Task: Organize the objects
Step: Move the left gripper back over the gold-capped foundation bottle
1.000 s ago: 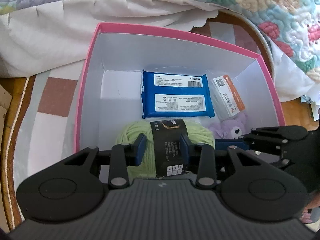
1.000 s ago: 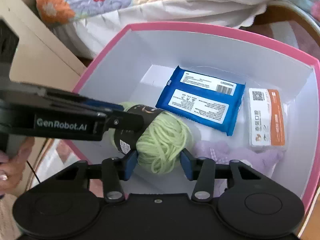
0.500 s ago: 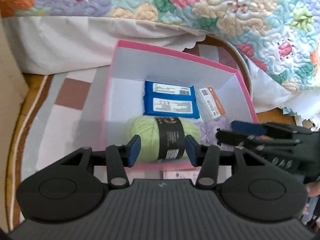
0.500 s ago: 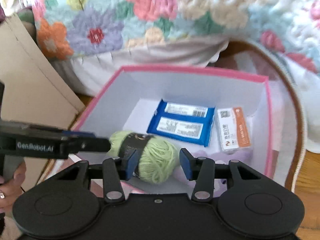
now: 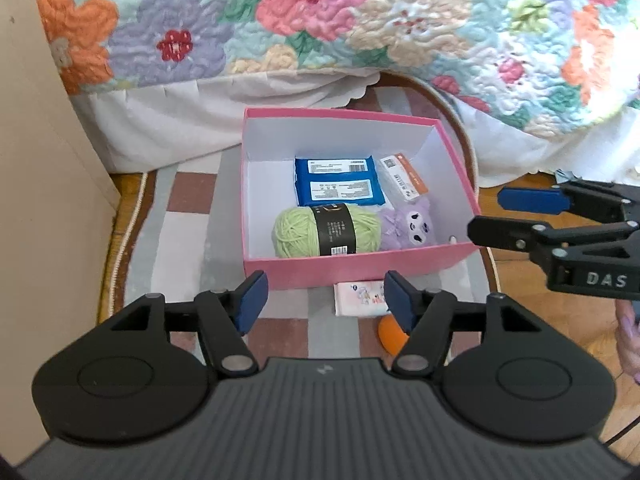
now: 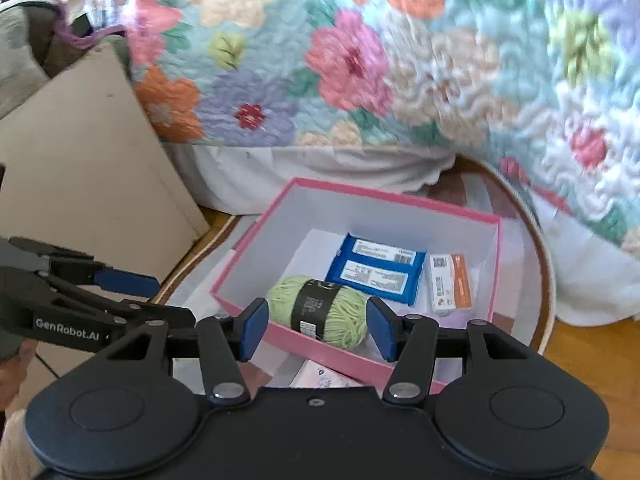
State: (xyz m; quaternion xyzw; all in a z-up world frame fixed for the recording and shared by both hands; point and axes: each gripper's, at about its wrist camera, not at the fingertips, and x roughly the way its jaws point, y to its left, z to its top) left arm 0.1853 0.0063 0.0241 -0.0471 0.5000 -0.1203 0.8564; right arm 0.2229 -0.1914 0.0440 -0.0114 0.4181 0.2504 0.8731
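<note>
Matt pink cardboard box (image 5: 356, 266) with smooth white paper lining; fuzzy green yarn ball (image 5: 326, 232) in a glossy black band; shiny blue plastic packet (image 5: 338, 181); soft purple plush toy (image 5: 408, 226); puffy quilted cloth bedspread (image 5: 360, 20); woven striped rug (image 5: 180, 240); glossy wooden floor (image 5: 560, 320)

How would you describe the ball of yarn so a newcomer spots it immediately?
Find the open pink cardboard box on the striped rug below the floral quilt. At its near wall lies a pale green ball of yarn, left of a purple plush toy; only it wears a black paper band.
</note>
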